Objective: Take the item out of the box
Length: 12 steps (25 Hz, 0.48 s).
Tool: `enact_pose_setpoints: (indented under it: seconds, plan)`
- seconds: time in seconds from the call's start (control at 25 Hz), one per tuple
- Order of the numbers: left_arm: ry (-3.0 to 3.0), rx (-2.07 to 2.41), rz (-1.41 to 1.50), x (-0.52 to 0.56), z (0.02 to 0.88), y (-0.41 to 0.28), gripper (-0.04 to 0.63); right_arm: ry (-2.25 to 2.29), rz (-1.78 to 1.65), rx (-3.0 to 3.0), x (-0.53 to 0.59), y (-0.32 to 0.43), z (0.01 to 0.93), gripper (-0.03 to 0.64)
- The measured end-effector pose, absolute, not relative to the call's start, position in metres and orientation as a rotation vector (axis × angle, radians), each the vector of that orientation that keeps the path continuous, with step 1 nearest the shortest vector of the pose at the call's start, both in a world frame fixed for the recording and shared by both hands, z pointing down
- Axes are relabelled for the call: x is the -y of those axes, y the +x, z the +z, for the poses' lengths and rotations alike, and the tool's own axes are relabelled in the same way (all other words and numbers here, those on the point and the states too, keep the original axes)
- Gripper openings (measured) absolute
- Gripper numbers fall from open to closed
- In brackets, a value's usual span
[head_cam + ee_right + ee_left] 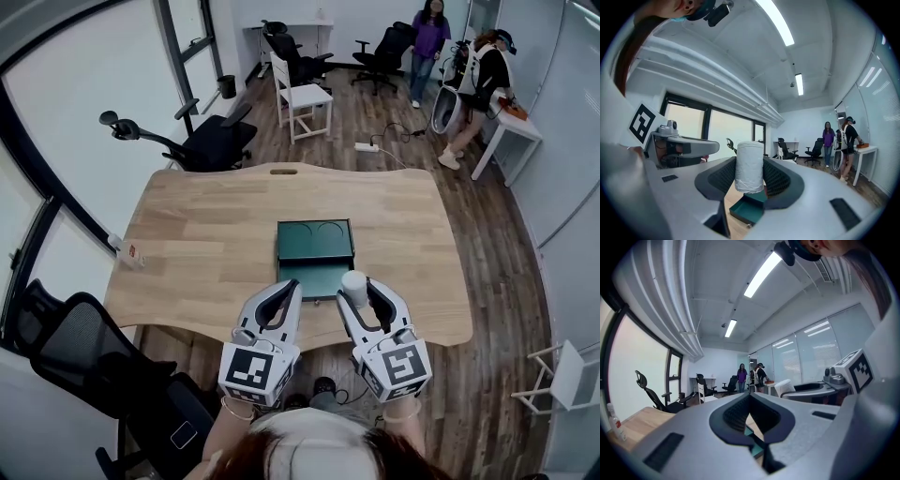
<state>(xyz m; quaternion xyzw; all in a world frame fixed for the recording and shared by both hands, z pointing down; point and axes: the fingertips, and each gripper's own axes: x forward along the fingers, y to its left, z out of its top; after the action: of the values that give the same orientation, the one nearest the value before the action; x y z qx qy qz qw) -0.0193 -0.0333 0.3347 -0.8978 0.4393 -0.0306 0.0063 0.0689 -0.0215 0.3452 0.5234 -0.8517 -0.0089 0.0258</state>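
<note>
Wooden tabletop [206,234], small bottle [127,251] at left edge. Black office chair [211,141] beyond far edge; white chair [302,98] farther back. Person in purple top [429,37] standing at room's far end.

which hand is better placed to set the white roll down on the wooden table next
Right. The right gripper clamps the white paper-wrapped roll in its jaws, held above the open dark-green box. The left gripper is empty, jaws together, so it would need a handover.
</note>
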Motion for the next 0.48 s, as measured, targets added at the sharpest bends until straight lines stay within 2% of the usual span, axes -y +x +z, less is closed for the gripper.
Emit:
enact_pose_setpoints:
  seconds: [0.48]
  plan:
    - [-2.843, -1.352, -0.075, 0.025, 0.335, -0.008, 0.005, 1.624, -0.012, 2.626, 0.011, 0.079, 0.348, 0.193]
